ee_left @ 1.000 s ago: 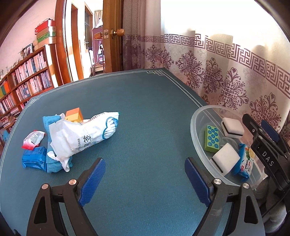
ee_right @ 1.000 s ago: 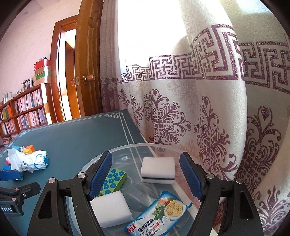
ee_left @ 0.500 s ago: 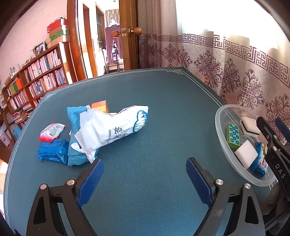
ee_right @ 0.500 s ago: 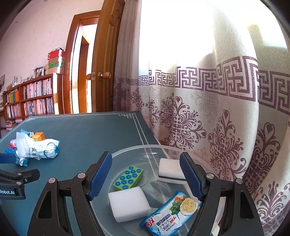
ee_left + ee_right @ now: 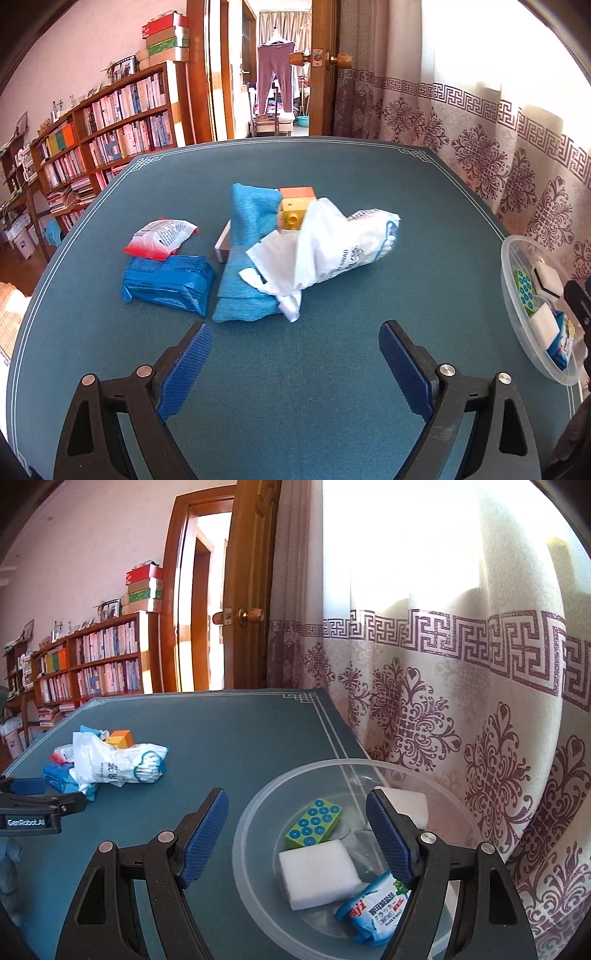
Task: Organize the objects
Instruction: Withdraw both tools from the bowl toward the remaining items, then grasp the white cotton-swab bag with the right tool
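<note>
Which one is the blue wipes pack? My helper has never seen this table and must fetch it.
On the green table, find the pile of loose things left of the clear bowl. The blue wipes pack lies flat at the pile's left front corner, under a red-and-white packet. Unlike the blue cloth beside it, it is glossy, crinkled plastic.

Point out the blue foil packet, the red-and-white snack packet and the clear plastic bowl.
blue foil packet point(image 5: 168, 282), left wrist view, middle of its top face
red-and-white snack packet point(image 5: 160, 238), left wrist view, printed centre
clear plastic bowl point(image 5: 258, 805), right wrist view, left rim

The left gripper point(image 5: 295, 354) is swinging toward the white bag point(image 5: 332, 251) pile. The right gripper point(image 5: 297, 830) is drifting off the clear bowl point(image 5: 258, 812).
</note>
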